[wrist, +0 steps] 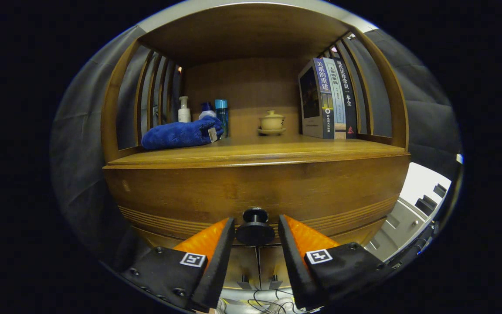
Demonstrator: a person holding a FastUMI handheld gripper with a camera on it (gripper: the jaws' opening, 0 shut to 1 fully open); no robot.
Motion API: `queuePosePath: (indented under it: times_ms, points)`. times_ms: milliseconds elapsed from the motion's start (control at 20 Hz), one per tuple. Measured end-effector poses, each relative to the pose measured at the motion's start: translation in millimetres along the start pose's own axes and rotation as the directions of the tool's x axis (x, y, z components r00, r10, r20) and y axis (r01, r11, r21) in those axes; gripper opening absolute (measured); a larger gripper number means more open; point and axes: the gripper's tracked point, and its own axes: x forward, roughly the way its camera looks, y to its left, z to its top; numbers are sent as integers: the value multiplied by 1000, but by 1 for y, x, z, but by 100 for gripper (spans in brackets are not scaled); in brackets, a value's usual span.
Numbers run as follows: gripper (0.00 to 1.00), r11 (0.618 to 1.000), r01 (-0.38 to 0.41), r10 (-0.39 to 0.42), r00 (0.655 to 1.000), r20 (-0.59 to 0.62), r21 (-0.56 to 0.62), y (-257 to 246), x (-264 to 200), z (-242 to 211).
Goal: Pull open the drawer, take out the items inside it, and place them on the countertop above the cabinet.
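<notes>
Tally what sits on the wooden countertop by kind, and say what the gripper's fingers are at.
Upright books: 3
Bottles, white pump, blue-capped white, teal: 3
Folded blue towel: 1
Beige lidded cup on saucer: 1
Total: 8
Gripper: fingers open either side of the black round drawer knob, not pressing it.

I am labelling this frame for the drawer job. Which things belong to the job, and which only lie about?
Job: drawer, shut; knob, between the open gripper's fingers, not clamped; countertop.

Lying about: blue towel, bottles, lidded cup, books.
</notes>
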Motion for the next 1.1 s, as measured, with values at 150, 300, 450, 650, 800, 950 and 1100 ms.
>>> queuePosePath:
  times_ms: [150,300,450,650,800,950,1100]
  points:
    - [54,1000,4,-4,1000,-3,-8,1,3,-1]
    - [52,999,6,-7,1000,-19,-34,1,4,-1]
    - [48,999,1,-2,1000,-23,-34,1,4,-3]
    - [39,1000,20,-19,999,-25,14,0,4,-2]
    - [37,999,32,-32,999,-33,-1,0,0,-4]
    - [37,1000,27,-27,999,-31,13,2,-12,-7]
    - [37,999,32,-32,999,-27,6,2,-27,-11]
